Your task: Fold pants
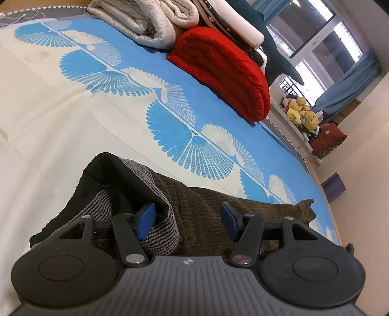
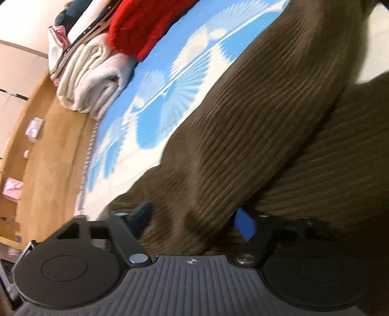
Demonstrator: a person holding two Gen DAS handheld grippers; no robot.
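Observation:
The dark brown corduroy pants point(image 1: 209, 206) lie on the bed, and their black and grey striped waistband point(image 1: 136, 184) is bunched at the left. My left gripper point(image 1: 187, 220) hovers low over the waist end with its jaws apart. Its left blue pad point(image 1: 145, 220) sits just inside the waistband fold, and brown fabric fills the gap. In the blurred right wrist view a raised ridge of a pants leg point(image 2: 255, 126) runs up between the fingers of my right gripper point(image 2: 194, 220). Those jaws stand wide, with cloth between them that neither pad visibly presses.
The bed sheet point(image 1: 73, 102) is cream with blue fan prints. A rolled red blanket point(image 1: 226, 73) and folded pale blankets point(image 1: 150, 21) lie along the far side. Soft toys point(image 1: 301, 111) sit on a shelf beyond the bed edge. Wooden floor point(image 2: 48, 158) shows past the bed.

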